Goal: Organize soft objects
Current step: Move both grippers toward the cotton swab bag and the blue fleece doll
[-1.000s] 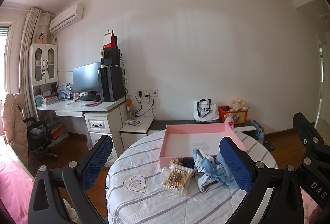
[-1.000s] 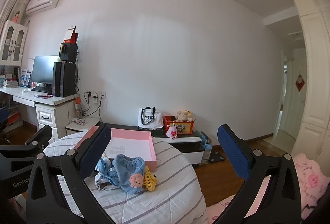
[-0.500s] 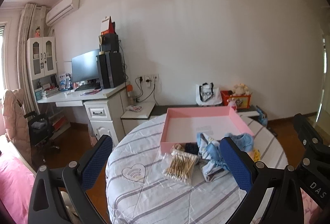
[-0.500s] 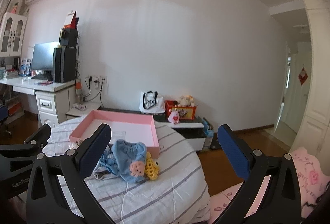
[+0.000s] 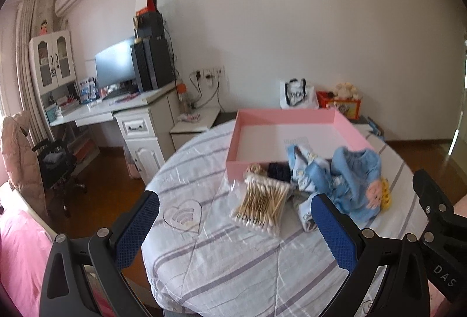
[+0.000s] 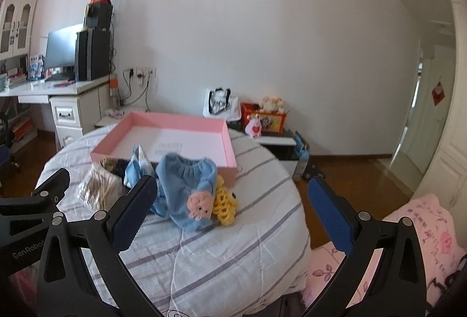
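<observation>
A pile of soft things lies on the round striped table (image 5: 233, 252) in front of an empty pink tray (image 5: 292, 139): a blue fleece garment (image 5: 353, 174) with a pink patch, a yellow knitted piece (image 6: 223, 201), light blue cloth (image 5: 303, 168) and dark hair ties (image 5: 278, 171). A bag of cotton swabs (image 5: 262, 200) lies at their left. My left gripper (image 5: 233, 229) is open and empty, above the near table. My right gripper (image 6: 230, 215) is open and empty, near the blue garment (image 6: 186, 185).
A white desk (image 5: 122, 110) with a monitor and a computer tower stands at the back left, an office chair (image 5: 55, 168) before it. A low cabinet with a bag and toy box (image 6: 265, 118) lines the wall. Pink bedding (image 6: 408, 235) lies at the right.
Both grippers have tilted downward and moved nearer the table; the tray and pile now appear larger and lower in both views. Both stay open.
</observation>
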### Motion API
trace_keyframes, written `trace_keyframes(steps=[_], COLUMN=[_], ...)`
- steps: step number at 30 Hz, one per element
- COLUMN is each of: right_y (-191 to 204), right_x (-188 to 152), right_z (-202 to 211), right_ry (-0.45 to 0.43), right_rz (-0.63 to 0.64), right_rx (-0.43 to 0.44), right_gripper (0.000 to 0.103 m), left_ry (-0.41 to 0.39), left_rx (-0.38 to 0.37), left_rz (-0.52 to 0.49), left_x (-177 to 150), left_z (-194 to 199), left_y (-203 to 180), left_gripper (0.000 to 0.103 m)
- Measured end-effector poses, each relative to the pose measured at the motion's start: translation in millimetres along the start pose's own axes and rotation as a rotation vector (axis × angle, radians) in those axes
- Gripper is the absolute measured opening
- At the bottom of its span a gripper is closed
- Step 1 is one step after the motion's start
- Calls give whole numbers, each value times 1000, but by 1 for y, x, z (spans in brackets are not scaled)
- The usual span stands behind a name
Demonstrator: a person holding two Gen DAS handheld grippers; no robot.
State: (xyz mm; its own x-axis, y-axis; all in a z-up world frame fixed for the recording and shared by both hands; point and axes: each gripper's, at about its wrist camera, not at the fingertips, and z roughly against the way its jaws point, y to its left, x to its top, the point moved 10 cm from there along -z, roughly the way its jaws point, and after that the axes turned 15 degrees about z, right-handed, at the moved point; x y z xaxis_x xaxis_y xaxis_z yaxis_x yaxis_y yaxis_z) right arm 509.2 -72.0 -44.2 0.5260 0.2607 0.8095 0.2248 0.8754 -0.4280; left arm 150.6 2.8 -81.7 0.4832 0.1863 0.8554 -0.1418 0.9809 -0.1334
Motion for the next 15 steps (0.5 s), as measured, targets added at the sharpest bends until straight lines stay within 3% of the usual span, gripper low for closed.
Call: trace_keyframes(steps=[15], right_y=[26], right_x=[-37], right_z=[-55], right_ry=[164], right_rz=[-6], right_rx=[84], right_gripper=[103], left_ry=[189], left_rx=[21], left_rz=[-5], left_x=[-14], left_z=[-56], left_y=[6], left_gripper=[103])
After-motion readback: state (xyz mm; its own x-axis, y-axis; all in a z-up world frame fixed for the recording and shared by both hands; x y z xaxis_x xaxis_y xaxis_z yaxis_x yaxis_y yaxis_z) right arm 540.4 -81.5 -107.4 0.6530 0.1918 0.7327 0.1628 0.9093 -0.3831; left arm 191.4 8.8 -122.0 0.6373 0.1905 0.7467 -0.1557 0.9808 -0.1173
